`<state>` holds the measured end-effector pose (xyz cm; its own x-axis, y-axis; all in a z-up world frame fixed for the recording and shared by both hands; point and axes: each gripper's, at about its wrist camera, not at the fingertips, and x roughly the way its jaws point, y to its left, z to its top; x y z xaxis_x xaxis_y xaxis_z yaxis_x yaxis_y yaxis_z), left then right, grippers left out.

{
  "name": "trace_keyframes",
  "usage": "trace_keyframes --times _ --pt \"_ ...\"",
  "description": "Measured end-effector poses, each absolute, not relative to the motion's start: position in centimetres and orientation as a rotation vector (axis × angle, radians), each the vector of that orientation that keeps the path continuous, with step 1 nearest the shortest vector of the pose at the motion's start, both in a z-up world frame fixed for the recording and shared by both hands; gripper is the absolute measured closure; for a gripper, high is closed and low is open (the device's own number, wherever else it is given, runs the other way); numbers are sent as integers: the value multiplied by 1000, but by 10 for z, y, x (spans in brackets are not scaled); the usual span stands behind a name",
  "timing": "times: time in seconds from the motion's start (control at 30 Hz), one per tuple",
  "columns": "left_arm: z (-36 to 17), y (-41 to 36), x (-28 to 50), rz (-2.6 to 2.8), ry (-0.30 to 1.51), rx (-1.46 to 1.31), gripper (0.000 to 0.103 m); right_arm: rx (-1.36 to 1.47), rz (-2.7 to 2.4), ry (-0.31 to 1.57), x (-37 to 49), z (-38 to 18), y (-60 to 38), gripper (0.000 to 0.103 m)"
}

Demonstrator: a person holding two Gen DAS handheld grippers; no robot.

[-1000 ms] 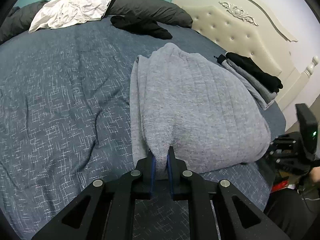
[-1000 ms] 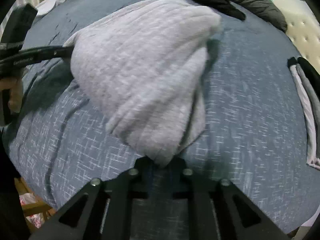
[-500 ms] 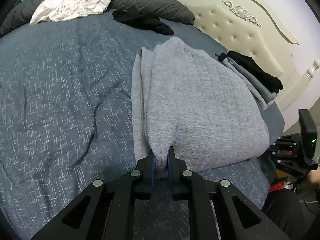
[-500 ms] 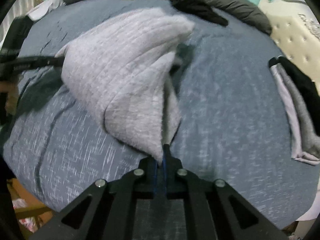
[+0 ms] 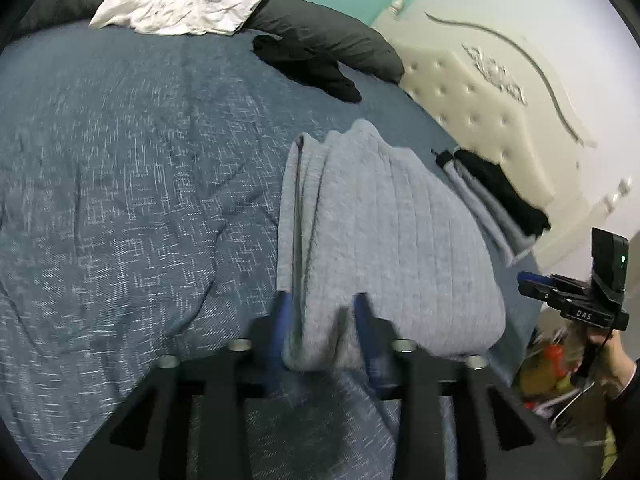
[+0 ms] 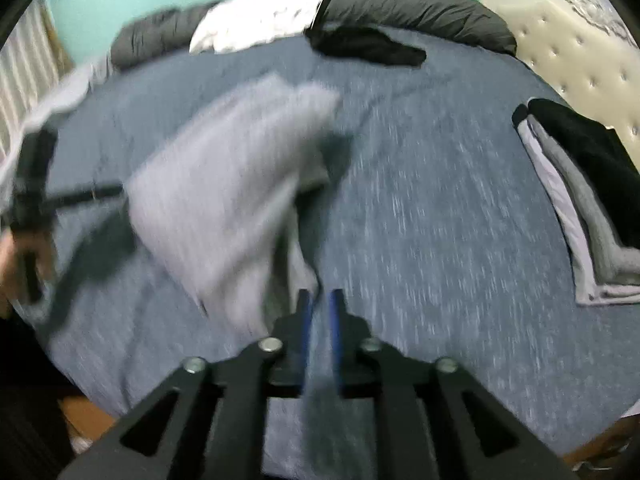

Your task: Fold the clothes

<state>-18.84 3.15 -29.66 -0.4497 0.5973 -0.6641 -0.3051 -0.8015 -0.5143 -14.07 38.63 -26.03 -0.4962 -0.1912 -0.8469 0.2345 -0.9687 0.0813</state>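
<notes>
A grey knit sweater lies folded on the blue bedspread. My left gripper is open, its blue pads spread on either side of the sweater's near corner. My right gripper is open too, with only bedspread showing between its pads. The sweater is blurred and sits just left of the right gripper. In the left wrist view the right gripper hovers off the bed's right side, held by a hand.
A folded stack of black and grey clothes lies by the cream headboard. A crumpled white garment and a black garment rest near dark pillows at the far edge.
Both grippers have let go of the sweater: the left pads spread apart and the right pads parted. The right gripper drew back toward the bed's edge and the sweater settled onto the bed.
</notes>
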Motion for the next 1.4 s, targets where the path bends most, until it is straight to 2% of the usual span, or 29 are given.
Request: trace_keyframes --times 0.03,0.07,0.27,0.3,0.4,0.43,0.47,0.57,0.77,0.83,0.93,1.2,1.4 --pt "-299 31 -192 2249 -457 -1218 61 1404 -2517 36 -152 -257 384 62" --pt "-302 32 -194 2248 -461 -1224 61 1388 -2509 10 -165 -254 380 57" --pt "-307 46 -203 2264 -380 -1243 63 1341 -2497 36 -222 -246 344 58" --pt "-307 47 -203 2263 -366 -1244 67 1349 -2504 38 -225 -248 344 58" --pt "-310 51 -204 2257 -329 -1268 90 1357 -2514 26 -240 -253 343 62" --pt "-312 52 -204 2258 -314 -1280 96 1366 -2510 37 -243 -256 341 70" --pt "-313 53 -203 2259 -303 -1285 98 1374 -2505 48 -247 -259 340 76" --pt "-316 56 -199 2260 -271 -1300 99 1401 -2492 80 -256 -269 336 88" --pt "-322 52 -196 2240 -268 -1326 99 1491 -2445 167 -273 -299 323 97" --pt "-323 50 -197 2235 -277 -1331 99 1525 -2431 190 -277 -311 320 98" --pt "-318 48 -197 2243 -288 -1320 99 1555 -2405 96 -279 -318 332 98" --pt "-280 41 -197 2331 -310 -1208 97 1383 -2505 -128 -247 -265 374 97" --pt "-275 49 -198 2346 -299 -1196 96 1347 -2388 36 -253 -252 327 97"
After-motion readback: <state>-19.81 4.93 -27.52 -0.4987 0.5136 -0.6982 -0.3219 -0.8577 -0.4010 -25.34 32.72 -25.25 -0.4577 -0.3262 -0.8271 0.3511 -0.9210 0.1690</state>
